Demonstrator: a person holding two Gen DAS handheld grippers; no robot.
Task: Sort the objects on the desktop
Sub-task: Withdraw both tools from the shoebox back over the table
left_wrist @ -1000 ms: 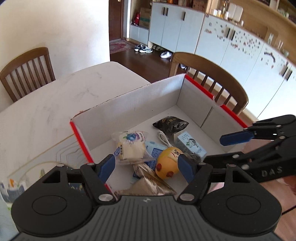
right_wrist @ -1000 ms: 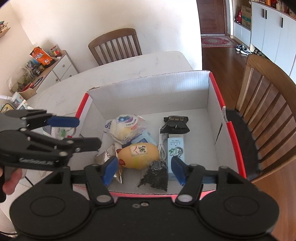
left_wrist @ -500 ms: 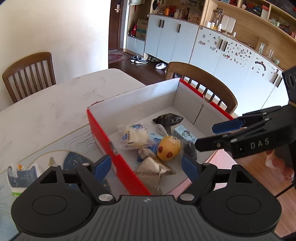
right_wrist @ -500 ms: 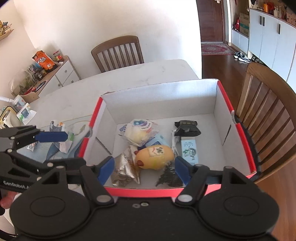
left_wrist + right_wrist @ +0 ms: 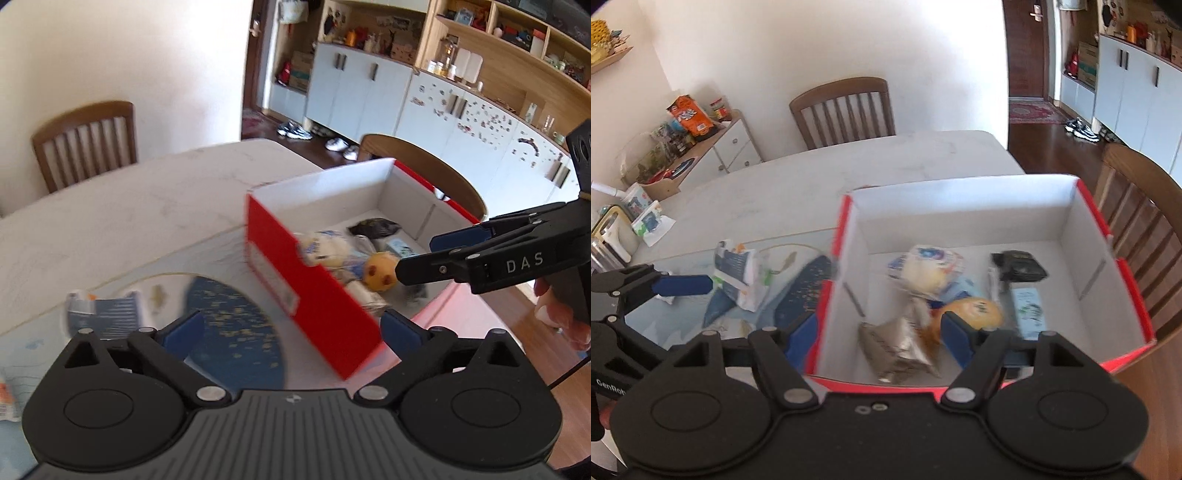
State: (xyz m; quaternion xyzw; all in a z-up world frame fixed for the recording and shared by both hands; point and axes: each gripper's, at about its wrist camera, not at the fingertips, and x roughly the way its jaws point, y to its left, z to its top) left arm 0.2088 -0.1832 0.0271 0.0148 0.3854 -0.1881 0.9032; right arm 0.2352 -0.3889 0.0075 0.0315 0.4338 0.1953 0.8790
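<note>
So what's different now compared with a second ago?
Both grippers have pulled back from over the red box, so it looks farther off and to the right. The left gripper opened its jaws wider; the right gripper opened a little too. Neither holds anything. The yellow toy and packets stayed in the box.

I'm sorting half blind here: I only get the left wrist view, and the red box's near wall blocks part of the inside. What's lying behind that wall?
Observer: A crumpled silver packet lies close to the near wall of the red box, left of the yellow toy.
Operator: Is the box's right side filled too?
Observer: No. Past the pale blue carton, the box floor is bare up to the right wall.
Operator: Anything beyond the table's left side?
Observer: A sideboard stands by the wall, with an orange snack bag on top.
</note>
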